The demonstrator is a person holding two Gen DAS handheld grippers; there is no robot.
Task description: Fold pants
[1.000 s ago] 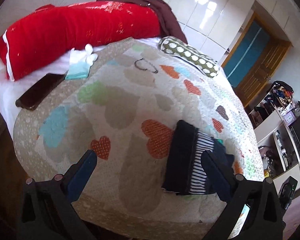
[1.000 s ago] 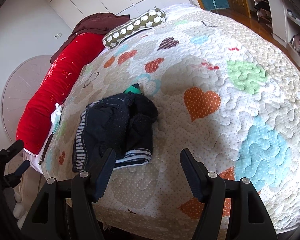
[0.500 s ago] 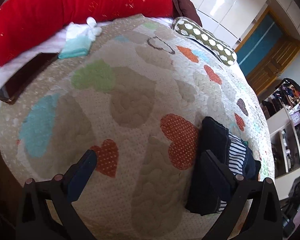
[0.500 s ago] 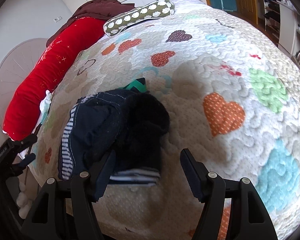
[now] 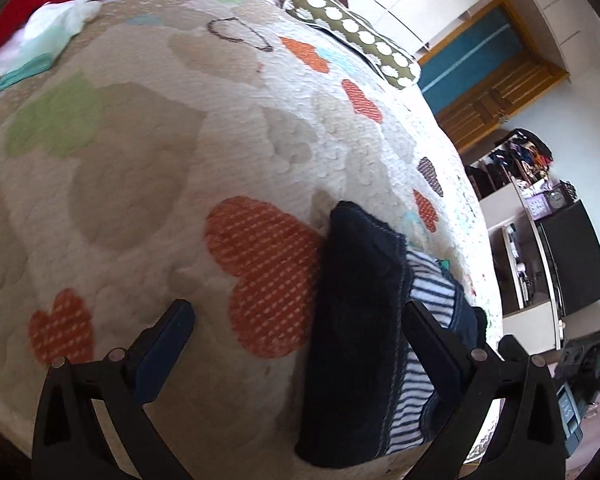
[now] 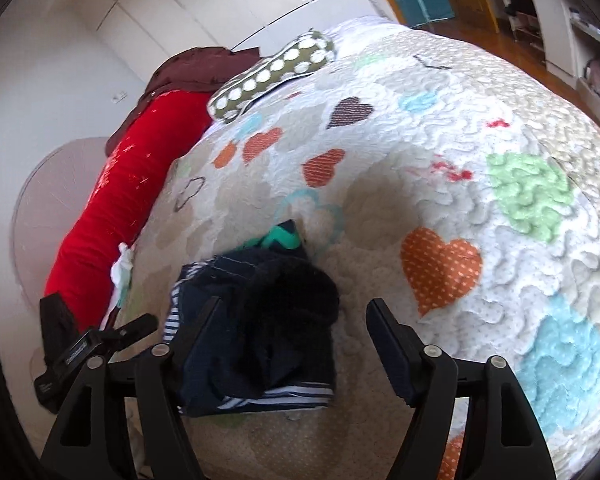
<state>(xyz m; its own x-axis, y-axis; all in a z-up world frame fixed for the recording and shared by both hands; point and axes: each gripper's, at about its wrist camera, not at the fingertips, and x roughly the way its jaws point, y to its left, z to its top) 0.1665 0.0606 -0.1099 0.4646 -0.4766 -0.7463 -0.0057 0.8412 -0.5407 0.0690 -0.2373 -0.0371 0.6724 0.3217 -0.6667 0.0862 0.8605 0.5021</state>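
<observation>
A crumpled pair of dark navy pants [image 5: 356,320] with a striped lining lies near the front edge of the heart-patterned quilt [image 5: 148,168]. My left gripper [image 5: 300,324] hovers low over the pile's left side, open; its right finger overlaps the fabric without pinching it. In the right wrist view the same pants [image 6: 268,320] lie between and under the fingers of my right gripper [image 6: 296,320], whose jaws are opening with no pad pressing on the cloth. A green-patterned bit of fabric [image 6: 280,236] peeks out behind the pile. The left gripper's body [image 6: 80,348] shows at the left edge.
A red bolster [image 6: 112,208], a green polka-dot pillow [image 6: 276,72] and a brown garment [image 6: 196,68] line the head of the bed. A white cloth on a teal pack [image 5: 48,40] lies at far left. Shelves and a wooden door [image 5: 500,88] stand beyond the bed.
Both grippers have closed in on the pants, the left one dropping lower and tilting down. The right gripper's fingers now stand a little wider apart.
</observation>
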